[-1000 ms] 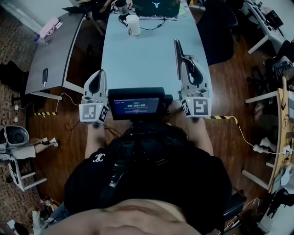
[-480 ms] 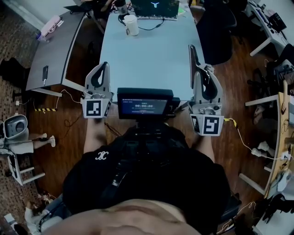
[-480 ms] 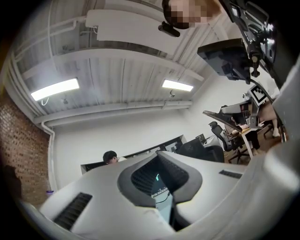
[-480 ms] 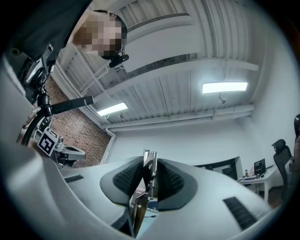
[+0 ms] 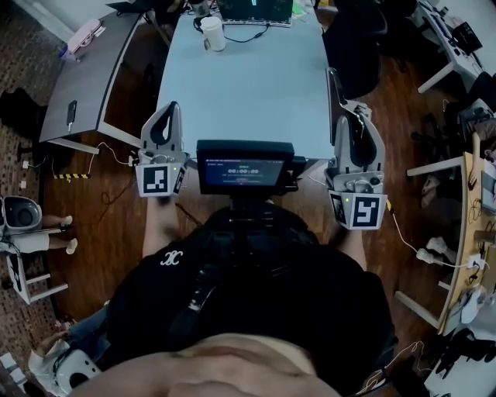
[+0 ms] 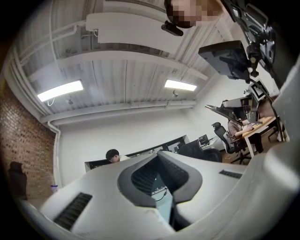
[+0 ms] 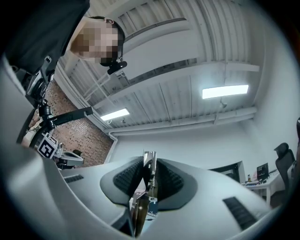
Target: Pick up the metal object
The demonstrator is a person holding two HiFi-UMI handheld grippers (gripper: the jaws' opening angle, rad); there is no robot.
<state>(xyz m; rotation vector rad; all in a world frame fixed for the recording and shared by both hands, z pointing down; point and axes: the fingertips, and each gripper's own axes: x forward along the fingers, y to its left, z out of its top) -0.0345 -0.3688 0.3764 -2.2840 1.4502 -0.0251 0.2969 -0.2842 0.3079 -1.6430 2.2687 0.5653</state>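
Note:
The metal object (image 5: 335, 87) is a thin flat strip, clamped in my right gripper (image 5: 346, 116) and sticking out past its tips over the right edge of the pale blue table (image 5: 248, 85). In the right gripper view the metal object (image 7: 148, 180) stands edge-on between the ribbed pads, pointing up at the ceiling, with my right gripper (image 7: 149, 165) shut on it. At the table's near left corner my left gripper (image 5: 170, 112) is held up. In its own view the left gripper (image 6: 157, 156) has its tips together and nothing between them.
A white cup (image 5: 212, 37) and a laptop (image 5: 254, 9) sit at the table's far end. A grey desk (image 5: 89, 77) stands to the left, a dark office chair (image 5: 353, 39) at the right. A small screen (image 5: 244, 167) hangs between the grippers. A person (image 6: 112, 155) sits far off.
My right gripper has moved right and back toward my body with the metal object still in it. The left gripper has shifted only slightly.

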